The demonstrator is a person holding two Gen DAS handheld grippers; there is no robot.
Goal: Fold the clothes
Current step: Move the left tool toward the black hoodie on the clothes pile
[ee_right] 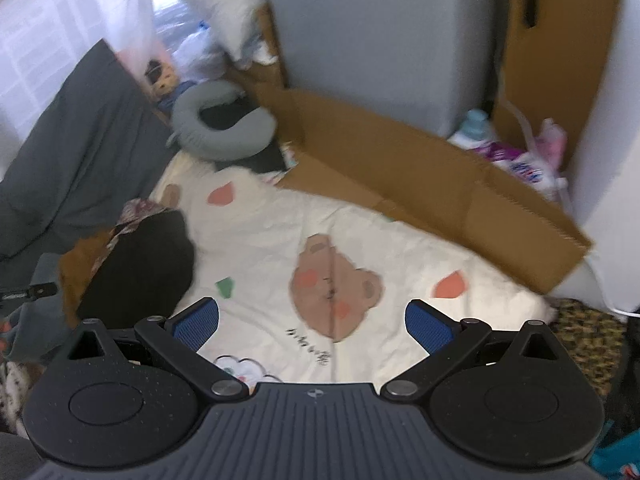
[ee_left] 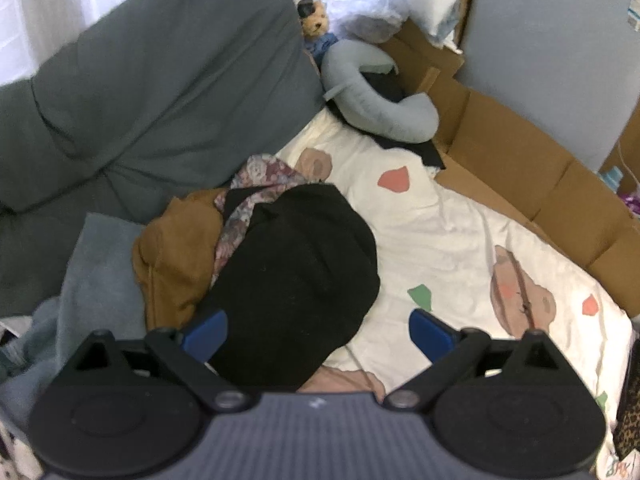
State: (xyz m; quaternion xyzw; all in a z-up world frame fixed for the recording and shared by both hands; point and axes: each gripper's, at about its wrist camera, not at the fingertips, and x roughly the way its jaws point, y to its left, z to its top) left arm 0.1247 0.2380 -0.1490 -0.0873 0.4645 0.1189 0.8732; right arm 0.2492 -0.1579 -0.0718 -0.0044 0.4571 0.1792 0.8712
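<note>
The left gripper (ee_left: 316,330) is held with its jaws spread wide, nothing between them, above the near edge of the black garment (ee_left: 296,276); that garment is seen at the centre of the frame, piled on a brown garment (ee_left: 172,256) and a floral one (ee_left: 256,184) upon the bear-print sheet (ee_left: 460,240); the right gripper (ee_right: 312,326) is likewise spread apart and empty, over the sheet's bear face (ee_right: 334,284) at lower centre.

Black garment (ee_left: 296,272), mustard-brown garment (ee_left: 172,256), floral cloth (ee_left: 256,184), cream bear-print sheet (ee_right: 280,240), blue-padded claws
</note>
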